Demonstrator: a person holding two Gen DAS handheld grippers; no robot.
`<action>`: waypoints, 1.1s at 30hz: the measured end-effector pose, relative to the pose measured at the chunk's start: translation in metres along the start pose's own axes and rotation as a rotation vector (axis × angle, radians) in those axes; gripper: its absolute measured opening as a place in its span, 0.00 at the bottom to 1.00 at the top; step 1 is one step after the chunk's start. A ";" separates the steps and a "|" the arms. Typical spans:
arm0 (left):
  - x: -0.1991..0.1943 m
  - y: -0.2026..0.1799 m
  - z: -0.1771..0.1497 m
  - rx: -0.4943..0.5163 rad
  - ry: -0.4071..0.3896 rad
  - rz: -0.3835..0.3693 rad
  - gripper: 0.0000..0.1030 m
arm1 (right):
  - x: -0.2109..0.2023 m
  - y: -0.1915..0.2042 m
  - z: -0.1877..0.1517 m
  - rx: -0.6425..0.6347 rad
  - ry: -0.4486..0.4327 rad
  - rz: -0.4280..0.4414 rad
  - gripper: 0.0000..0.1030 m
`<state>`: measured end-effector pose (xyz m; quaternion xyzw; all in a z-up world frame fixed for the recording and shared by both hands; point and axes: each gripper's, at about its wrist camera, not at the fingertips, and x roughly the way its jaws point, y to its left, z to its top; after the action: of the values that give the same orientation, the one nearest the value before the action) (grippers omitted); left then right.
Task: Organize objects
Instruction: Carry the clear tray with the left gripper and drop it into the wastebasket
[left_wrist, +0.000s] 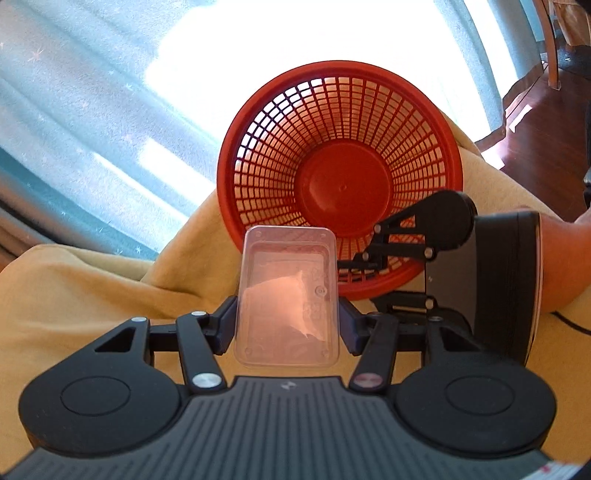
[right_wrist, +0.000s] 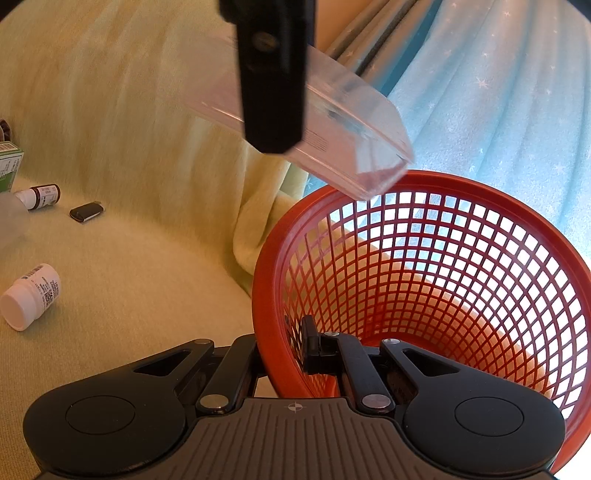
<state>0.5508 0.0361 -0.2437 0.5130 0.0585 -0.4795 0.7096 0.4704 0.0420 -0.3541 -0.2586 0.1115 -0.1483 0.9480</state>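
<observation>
Clear box carried to a tilted red basket

The left tool (left_wrist: 287, 325) pinches a clear plastic box (left_wrist: 287, 299) by its two long sides, at the centre of the left wrist view, its far end aimed at the mouth of the red mesh basket (left_wrist: 343, 184) just beyond. The right tool (right_wrist: 295, 350) is pressed together on the basket's rim, one finger inside and one outside, probably tipping the opening toward the box so it can slide in. In the right wrist view, a white-capped bottle (right_wrist: 31, 295), a small dark bottle (right_wrist: 40, 196) and a small black object (right_wrist: 86, 211) lie at the left on the yellow blanket (right_wrist: 129, 129), seemingly waiting to be sorted.
</observation>
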 end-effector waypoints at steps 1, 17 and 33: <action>0.001 0.000 0.003 0.002 -0.005 -0.003 0.50 | 0.000 0.000 0.000 0.001 0.000 0.000 0.02; 0.027 0.009 0.037 -0.046 -0.075 -0.067 0.50 | -0.001 -0.004 0.002 0.032 0.000 0.002 0.02; 0.035 0.025 0.060 -0.165 -0.144 -0.083 0.69 | 0.001 -0.006 0.001 0.040 0.011 0.004 0.02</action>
<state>0.5631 -0.0325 -0.2189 0.4141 0.0678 -0.5375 0.7314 0.4700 0.0373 -0.3506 -0.2386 0.1140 -0.1499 0.9527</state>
